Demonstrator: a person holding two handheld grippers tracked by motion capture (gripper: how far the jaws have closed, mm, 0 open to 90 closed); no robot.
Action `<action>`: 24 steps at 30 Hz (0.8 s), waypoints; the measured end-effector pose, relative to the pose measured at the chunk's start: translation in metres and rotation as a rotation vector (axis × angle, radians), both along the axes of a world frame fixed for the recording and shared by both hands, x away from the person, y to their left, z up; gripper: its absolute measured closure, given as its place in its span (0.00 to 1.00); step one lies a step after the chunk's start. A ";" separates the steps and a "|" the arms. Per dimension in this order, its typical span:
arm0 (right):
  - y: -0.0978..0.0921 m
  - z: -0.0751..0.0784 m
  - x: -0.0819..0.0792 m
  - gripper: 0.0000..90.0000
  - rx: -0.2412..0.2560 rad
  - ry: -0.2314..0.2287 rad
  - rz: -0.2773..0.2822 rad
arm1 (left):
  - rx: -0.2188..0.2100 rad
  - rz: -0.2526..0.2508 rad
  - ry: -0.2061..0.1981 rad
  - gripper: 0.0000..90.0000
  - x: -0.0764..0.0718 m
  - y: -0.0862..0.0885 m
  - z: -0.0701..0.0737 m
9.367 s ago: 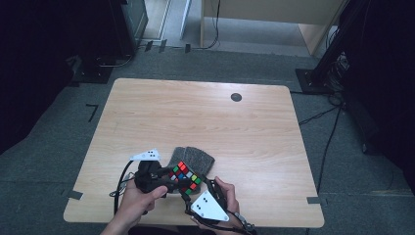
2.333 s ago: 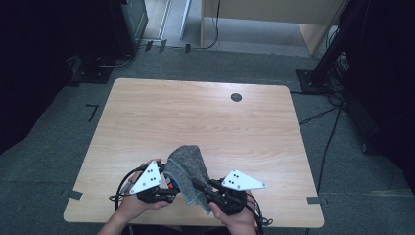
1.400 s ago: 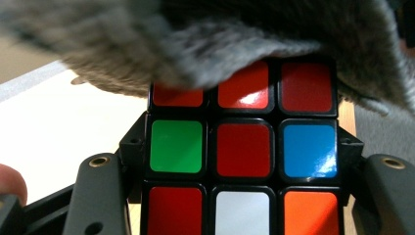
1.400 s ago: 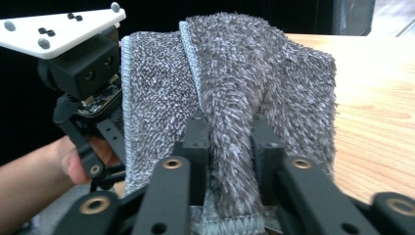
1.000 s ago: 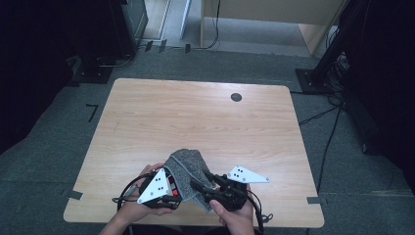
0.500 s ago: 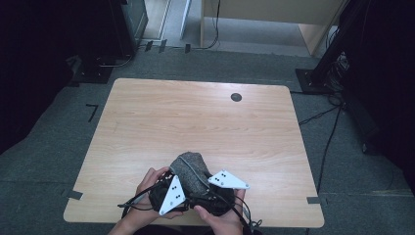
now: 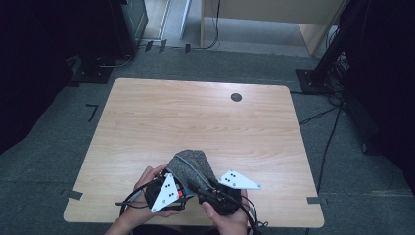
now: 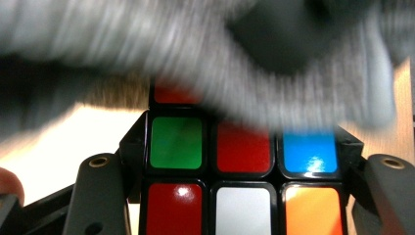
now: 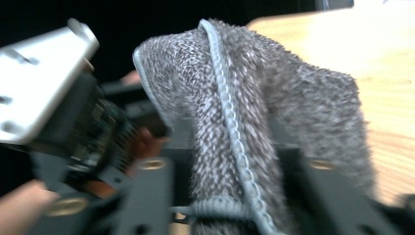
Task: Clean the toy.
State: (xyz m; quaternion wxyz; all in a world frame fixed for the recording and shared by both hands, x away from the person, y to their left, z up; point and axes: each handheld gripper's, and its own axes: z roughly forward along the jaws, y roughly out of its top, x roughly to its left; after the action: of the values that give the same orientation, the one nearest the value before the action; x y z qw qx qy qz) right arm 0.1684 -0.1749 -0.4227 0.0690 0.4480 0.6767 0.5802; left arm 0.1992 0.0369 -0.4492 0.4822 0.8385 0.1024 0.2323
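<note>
A Rubik's cube (image 8: 242, 196) sits between the black jaws of my left gripper (image 8: 242, 161), which is shut on its sides; green, red, blue, white and orange tiles face the camera. A grey knitted cloth (image 8: 244, 73) hangs blurred over the cube's top. In the right gripper view the same cloth (image 9: 244, 107) rises between the jaws of my right gripper (image 9: 236, 166), which is shut on it. In the high view both grippers meet at the table's near edge, left gripper (image 7: 177, 192) and right gripper (image 7: 211, 190), with the cloth (image 7: 193, 169) humped over them.
The wooden table (image 7: 195, 117) stretches bare beyond the hands, with a dark round grommet (image 7: 236, 97) near its far edge. Tape tabs (image 7: 313, 199) mark the near corners. Cables (image 7: 323, 115) lie on the floor to the right.
The cloth, once flat on the table under the cube, is lifted and draped over the cube. In the last half second the right gripper's plate swung right.
</note>
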 end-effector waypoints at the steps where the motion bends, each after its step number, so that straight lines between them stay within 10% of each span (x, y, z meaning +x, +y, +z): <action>1: -0.003 0.001 0.000 0.76 0.029 -0.005 -0.003 | -0.018 -0.003 0.012 0.38 0.001 0.002 0.000; 7: -0.020 0.000 0.004 0.83 0.076 0.007 -0.032 | -0.174 -0.065 0.075 0.38 0.006 0.017 0.009; 12: -0.011 0.004 0.000 0.81 0.104 -0.036 0.031 | -0.142 -0.074 0.076 0.38 0.005 0.014 0.007; 16: -0.014 -0.005 0.004 0.82 0.002 -0.059 -0.029 | -0.179 -0.089 0.097 0.38 0.006 0.017 0.010; 18: -0.022 -0.011 0.010 0.82 0.028 -0.015 -0.047 | -0.200 -0.087 0.103 0.38 0.008 0.020 0.010; 24: -0.012 0.001 0.002 0.82 0.066 -0.065 0.055 | -0.113 -0.065 0.081 0.38 0.007 0.013 0.004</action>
State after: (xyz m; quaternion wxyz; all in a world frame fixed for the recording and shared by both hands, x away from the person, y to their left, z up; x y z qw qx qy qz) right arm 0.1703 -0.1871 -0.4220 0.0600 0.4119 0.6667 0.6183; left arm 0.2062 0.0494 -0.4456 0.5317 0.8214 0.1074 0.1762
